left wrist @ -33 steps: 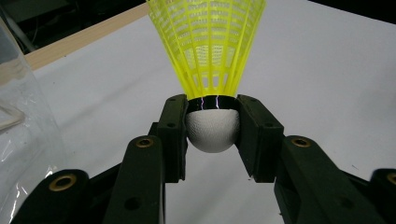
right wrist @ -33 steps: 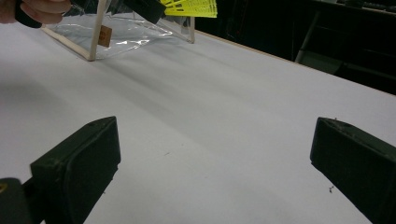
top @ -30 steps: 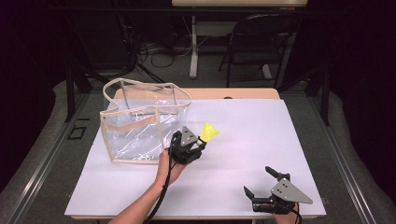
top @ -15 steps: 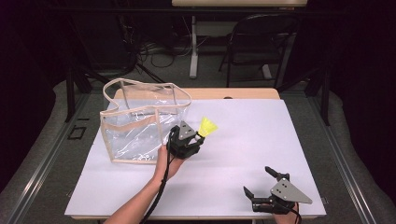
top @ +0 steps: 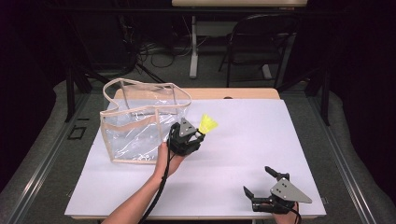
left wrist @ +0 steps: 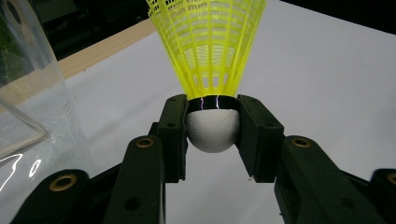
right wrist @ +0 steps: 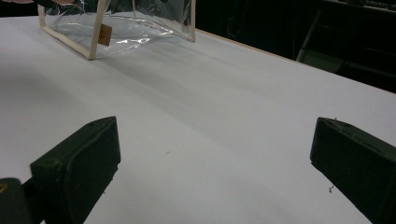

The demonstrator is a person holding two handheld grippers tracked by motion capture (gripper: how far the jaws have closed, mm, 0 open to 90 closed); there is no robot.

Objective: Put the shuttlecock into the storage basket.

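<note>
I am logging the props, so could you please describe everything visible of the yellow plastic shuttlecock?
The yellow plastic shuttlecock has a netted, flaring skirt, a dark band and a rounded white cork-like head. The left gripper clamps that head between its black pads, skirt pointing away, above the white table, beside the clear plastic bag.

yellow mesh shuttlecock (left wrist: 210, 46), white cork base clamped, skirt pointing up and away, beside clear bag (top: 140, 126)

Left hand-held gripper (top: 200, 136) mid-frame, jaws clamped, forearm entering from bottom; right hand-held gripper (top: 266, 181) lower right, jaws spread wide.
</note>
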